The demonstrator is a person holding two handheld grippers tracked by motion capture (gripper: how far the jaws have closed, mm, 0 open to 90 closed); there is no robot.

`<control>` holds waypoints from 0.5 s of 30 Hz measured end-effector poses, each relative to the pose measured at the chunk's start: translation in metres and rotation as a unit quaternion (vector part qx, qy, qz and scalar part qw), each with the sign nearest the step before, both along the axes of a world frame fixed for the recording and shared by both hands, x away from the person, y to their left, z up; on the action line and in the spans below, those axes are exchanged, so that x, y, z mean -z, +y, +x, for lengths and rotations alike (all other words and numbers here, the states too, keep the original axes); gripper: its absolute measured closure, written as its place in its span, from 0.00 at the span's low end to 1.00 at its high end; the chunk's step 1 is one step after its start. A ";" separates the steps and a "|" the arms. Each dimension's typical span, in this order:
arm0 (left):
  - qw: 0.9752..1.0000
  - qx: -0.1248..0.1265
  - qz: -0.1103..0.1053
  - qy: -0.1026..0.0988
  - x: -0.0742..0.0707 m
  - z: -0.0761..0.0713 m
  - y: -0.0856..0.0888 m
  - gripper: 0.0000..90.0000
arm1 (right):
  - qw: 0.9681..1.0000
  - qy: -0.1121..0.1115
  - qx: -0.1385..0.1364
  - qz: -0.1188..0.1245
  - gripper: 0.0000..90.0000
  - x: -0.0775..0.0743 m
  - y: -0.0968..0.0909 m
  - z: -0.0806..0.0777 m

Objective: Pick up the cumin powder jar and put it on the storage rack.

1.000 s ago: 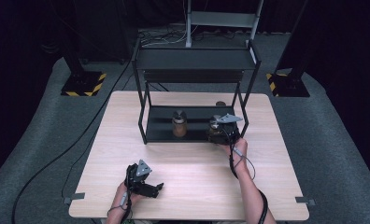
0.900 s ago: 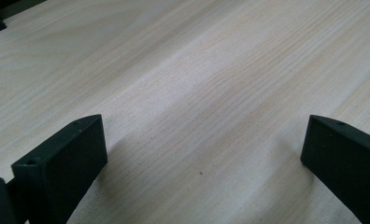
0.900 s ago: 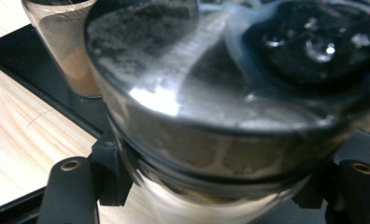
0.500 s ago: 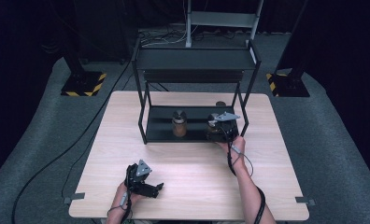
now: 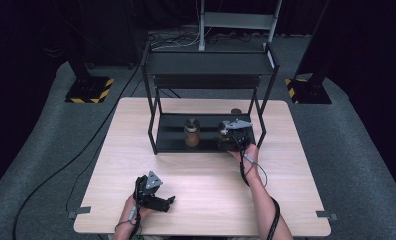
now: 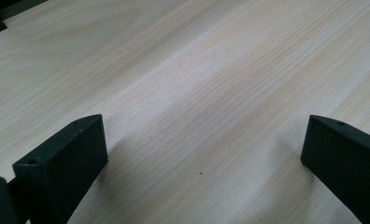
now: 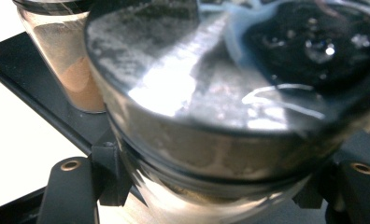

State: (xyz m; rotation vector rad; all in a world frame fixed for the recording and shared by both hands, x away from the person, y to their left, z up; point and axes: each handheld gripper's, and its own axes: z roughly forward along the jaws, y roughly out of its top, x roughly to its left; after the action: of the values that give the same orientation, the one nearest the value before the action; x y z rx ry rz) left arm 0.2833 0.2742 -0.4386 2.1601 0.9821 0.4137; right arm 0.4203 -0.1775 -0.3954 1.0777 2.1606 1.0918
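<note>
Holding the shiny-lidded jar (image 7: 230, 107) tight on the rack's bottom shelf (image 5: 206, 145), the right gripper (image 5: 234, 136) has barely moved; lifting comes next, probably. The left gripper (image 5: 153, 192) rests wide open, empty.

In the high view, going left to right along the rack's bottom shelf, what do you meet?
Rack's left post → brown-filled spice jar → right gripper, shut on a second jar → rack's right post.
</note>
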 end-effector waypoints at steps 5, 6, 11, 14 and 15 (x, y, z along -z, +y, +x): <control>1.000 0.000 0.000 0.000 0.000 0.000 0.000 0.00 | 1.000 -0.002 -0.001 0.005 0.33 0.003 0.001 0.002; 1.000 0.000 0.000 0.000 0.000 0.000 0.000 0.00 | 1.000 -0.002 -0.001 0.005 0.33 0.003 0.001 0.003; 1.000 0.000 0.000 0.000 0.000 0.000 0.000 0.00 | 1.000 -0.003 -0.003 0.006 0.33 0.004 0.003 0.005; 1.000 0.000 0.000 0.000 0.000 0.000 0.000 0.00 | 1.000 -0.003 -0.005 0.006 0.33 0.004 0.004 0.006; 1.000 0.000 0.000 0.000 0.000 0.000 0.000 0.00 | 1.000 -0.004 -0.007 0.007 0.33 0.005 0.005 0.007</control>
State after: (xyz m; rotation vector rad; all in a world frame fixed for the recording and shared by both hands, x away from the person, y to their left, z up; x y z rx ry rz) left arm 0.2833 0.2742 -0.4386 2.1602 0.9818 0.4143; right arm 0.4270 -0.1730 -0.4003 1.0652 2.1597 1.1170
